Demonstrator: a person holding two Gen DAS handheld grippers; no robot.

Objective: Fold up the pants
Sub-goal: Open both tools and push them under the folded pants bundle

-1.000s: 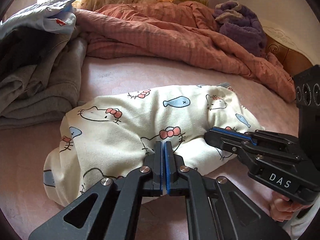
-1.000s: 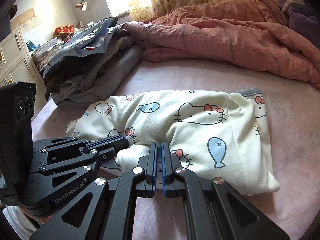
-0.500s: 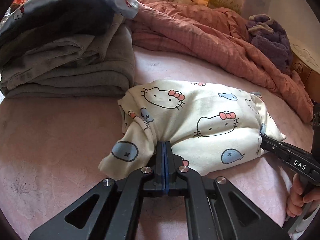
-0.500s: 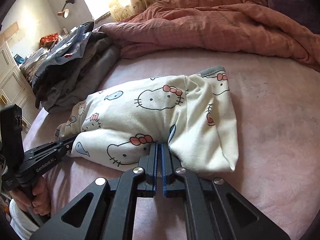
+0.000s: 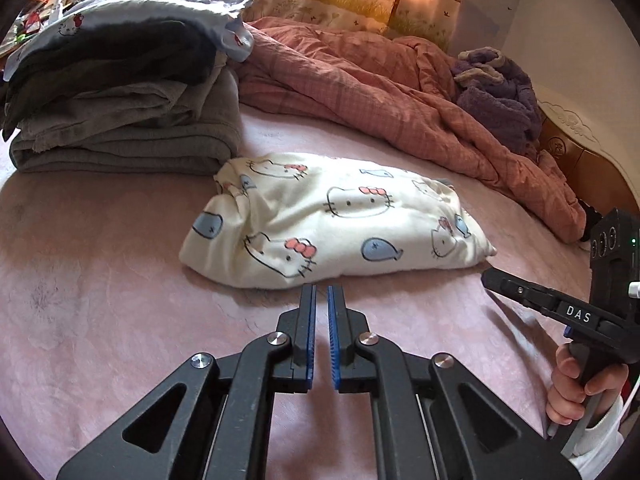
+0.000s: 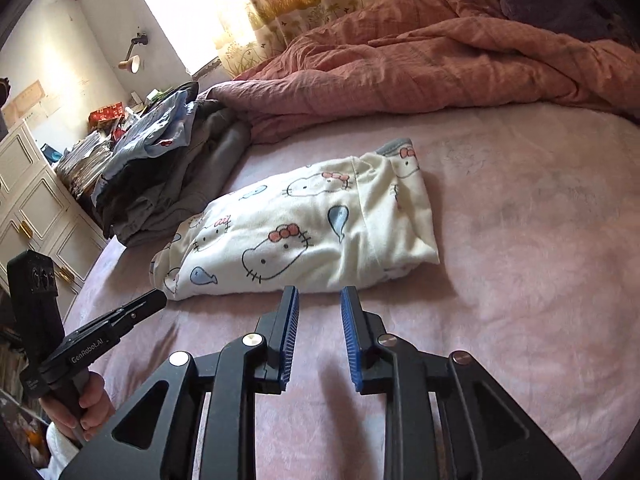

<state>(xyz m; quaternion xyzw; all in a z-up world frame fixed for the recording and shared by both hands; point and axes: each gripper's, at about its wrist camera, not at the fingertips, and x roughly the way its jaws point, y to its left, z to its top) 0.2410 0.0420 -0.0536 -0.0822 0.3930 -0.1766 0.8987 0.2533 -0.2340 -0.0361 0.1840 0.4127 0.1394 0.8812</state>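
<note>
The cream pants with a cat-and-fish print (image 5: 332, 220) lie folded into a compact bundle on the pink bed sheet (image 5: 100, 288); they also show in the right wrist view (image 6: 304, 232). My left gripper (image 5: 321, 294) sits just in front of the bundle's near edge, slightly open and empty. My right gripper (image 6: 319, 296) is open wider, empty, just in front of the bundle's near edge. Each gripper shows in the other's view: the right one (image 5: 492, 276) by the bundle's right end, the left one (image 6: 154, 300) by its left end, both apart from the fabric.
A stack of folded grey and dark clothes (image 5: 120, 112) stands left of the bundle. A rumpled pink quilt (image 5: 400, 92) and a purple fleece (image 5: 500, 96) lie behind. A white drawer unit (image 6: 32, 208) stands past the bed's left edge.
Both grippers were shut on the bundle's near edge; they have let go, opened and drawn back a little. The bundle now rests on the sheet.
</note>
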